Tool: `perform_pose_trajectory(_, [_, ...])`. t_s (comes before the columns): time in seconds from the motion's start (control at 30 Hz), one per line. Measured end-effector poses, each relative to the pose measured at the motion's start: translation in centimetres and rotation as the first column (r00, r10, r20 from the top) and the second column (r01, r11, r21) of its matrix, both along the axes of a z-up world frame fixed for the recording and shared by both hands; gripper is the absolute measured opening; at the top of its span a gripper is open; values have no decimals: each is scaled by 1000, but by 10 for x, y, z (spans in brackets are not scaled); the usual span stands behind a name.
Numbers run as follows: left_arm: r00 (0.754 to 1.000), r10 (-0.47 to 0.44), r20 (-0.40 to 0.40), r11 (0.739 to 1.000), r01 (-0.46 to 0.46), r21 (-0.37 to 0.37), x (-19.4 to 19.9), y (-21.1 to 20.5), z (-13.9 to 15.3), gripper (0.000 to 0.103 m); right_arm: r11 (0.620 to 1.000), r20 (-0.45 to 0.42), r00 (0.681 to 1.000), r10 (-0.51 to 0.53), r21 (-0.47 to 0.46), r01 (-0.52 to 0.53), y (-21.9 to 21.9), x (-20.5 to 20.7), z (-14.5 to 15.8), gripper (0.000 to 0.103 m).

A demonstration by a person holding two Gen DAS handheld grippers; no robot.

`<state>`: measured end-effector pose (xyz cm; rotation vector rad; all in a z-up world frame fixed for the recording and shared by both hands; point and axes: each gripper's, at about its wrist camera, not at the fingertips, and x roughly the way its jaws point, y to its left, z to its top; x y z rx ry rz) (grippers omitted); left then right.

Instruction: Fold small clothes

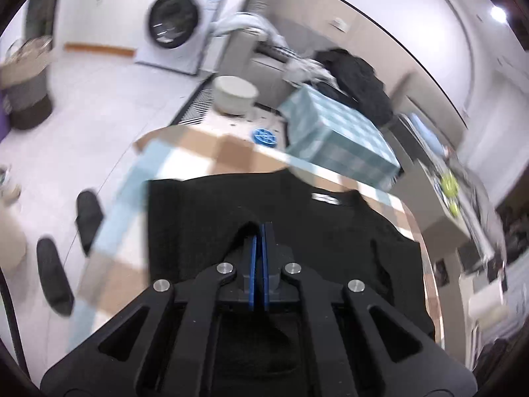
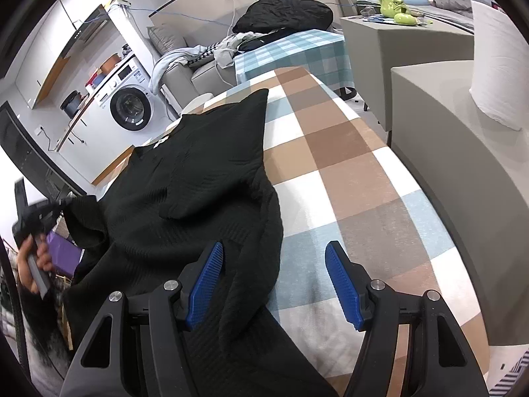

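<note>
Left view blurred, left gripper (image 1: 260, 231) pinching black sweater (image 2: 205, 178) fold, sweater's hem cut off, right gripper (image 2: 273, 254) jaws spread over checked cloth (image 2: 347, 165)

White washing machine (image 2: 127, 107) by pale walls; grey sofa (image 2: 185, 69) beyond.

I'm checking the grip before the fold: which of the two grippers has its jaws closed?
The left gripper, blue pads pressed together on the black sweater; the right gripper stands open.
</note>
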<state>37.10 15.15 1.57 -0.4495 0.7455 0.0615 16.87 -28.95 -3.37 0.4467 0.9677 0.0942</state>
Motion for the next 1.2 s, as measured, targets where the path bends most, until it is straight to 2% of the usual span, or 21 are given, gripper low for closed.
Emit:
perform_pose_trajectory(0.07, [999,-46,-19,999,46,-3,16,-24,4,3,1000,5,1000,-3,4,3,0,-1,1,66])
perform_pose_trajectory(0.1, [997,-69,-31,998,69,0,19,-34,5,14,1000,3,1000,2,4,-2,0,-1,1,66])
perform_pose_trajectory(0.13, [995,-85,-45,996,86,10,20,-40,5,30,1000,4,1000,4,3,-4,1,-1,1,66])
perform_pose_trajectory(0.23, [995,-84,-46,994,87,66,7,-55,10,51,1000,4,1000,17,6,-17,5,-3,1,66])
perform_pose_trajectory(0.37, [997,-76,-32,994,79,81,-23,-49,12,54,999,6,999,36,10,-37,9,-2,-1,66])
perform_pose_trajectory(0.5, [999,-17,-30,995,20,98,-64,-27,8,58,998,10,998,58,8,-58,15,-2,0,66])
perform_pose_trajectory(0.77, [997,67,-47,992,-61,107,-153,5,-15,63,995,16,994,104,6,-104,15,-10,7,66])
perform_pose_trajectory(0.83, [995,84,-53,991,-78,110,-172,10,-21,67,993,-1,993,117,-17,-117,16,-14,4,66])
perform_pose_trajectory(0.97, [991,113,-76,986,-102,134,-219,18,-33,69,988,-27,988,154,-6,-154,19,-26,-2,66])
perform_pose_trajectory(1.07, [987,139,-81,981,-126,151,-253,23,-41,74,978,-43,977,207,-3,-208,24,-37,-8,66])
perform_pose_trajectory(1.2, [990,105,-96,982,-88,170,-279,18,-52,80,952,-71,951,301,-39,-304,37,-51,-15,66])
